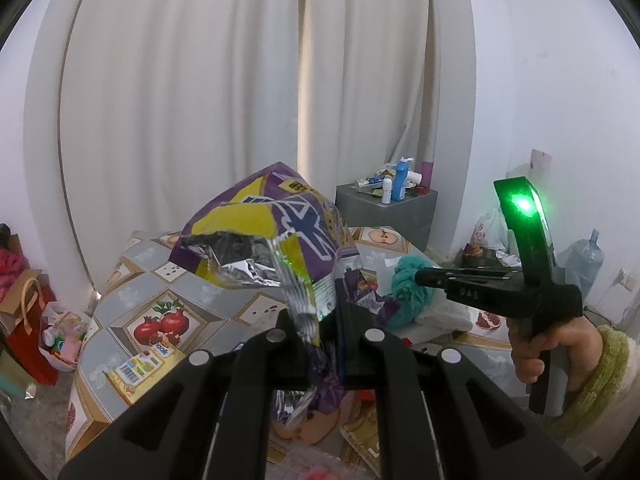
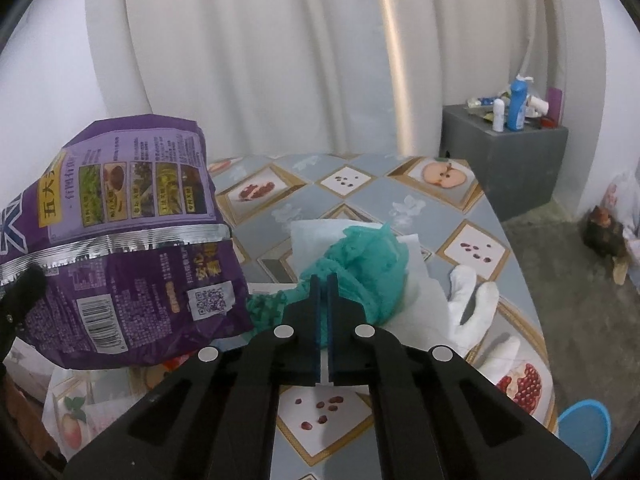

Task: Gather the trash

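Note:
My left gripper [image 1: 320, 312] is shut on a purple and yellow foil snack bag [image 1: 264, 236] and holds it up above the table; the bag's torn silver mouth faces the camera. The same bag [image 2: 120, 248] fills the left of the right wrist view. My right gripper [image 2: 324, 284] is shut and empty, hovering over a crumpled teal net [image 2: 364, 264] that lies on white tissue paper [image 2: 316, 232]. In the left wrist view the right gripper [image 1: 424, 276] shows at the right with a green light, its jaws closed.
The table [image 2: 472, 220] has a fruit-pattern cloth, with white cloth pieces [image 2: 472, 300] at its right edge. A grey cabinet [image 2: 504, 160] with bottles stands behind. A red bag [image 1: 32, 328] and clutter are on the floor at left, a blue stool [image 2: 584, 432] at right.

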A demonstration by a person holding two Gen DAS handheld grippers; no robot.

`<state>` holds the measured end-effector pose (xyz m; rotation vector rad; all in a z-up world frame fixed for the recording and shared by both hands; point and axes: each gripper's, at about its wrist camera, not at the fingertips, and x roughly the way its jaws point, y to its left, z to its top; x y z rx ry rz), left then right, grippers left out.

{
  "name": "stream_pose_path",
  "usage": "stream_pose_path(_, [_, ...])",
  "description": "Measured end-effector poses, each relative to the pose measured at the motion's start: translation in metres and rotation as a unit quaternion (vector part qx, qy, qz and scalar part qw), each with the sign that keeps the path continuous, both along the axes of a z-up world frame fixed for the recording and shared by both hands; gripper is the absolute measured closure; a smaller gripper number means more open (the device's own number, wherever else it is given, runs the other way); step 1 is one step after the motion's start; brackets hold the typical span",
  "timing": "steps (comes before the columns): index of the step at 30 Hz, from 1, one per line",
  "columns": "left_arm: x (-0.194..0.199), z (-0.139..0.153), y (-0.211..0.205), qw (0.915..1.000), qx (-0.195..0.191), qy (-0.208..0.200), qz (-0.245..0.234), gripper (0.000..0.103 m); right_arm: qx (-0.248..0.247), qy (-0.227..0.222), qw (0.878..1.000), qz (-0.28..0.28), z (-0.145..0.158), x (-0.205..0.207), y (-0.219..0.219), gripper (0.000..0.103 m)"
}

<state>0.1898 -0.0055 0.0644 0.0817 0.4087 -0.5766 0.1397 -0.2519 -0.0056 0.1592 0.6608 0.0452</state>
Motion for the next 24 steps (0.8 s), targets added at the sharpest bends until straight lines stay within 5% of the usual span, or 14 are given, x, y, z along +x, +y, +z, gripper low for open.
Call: stream_pose_path(24, [-0.033, 0.03, 0.003, 0.9978, 0.009, -0.065, -0.002, 0.096, 0.008, -0.096, 0.995, -0.003, 0.063, -0.053, -0.018, 0.103])
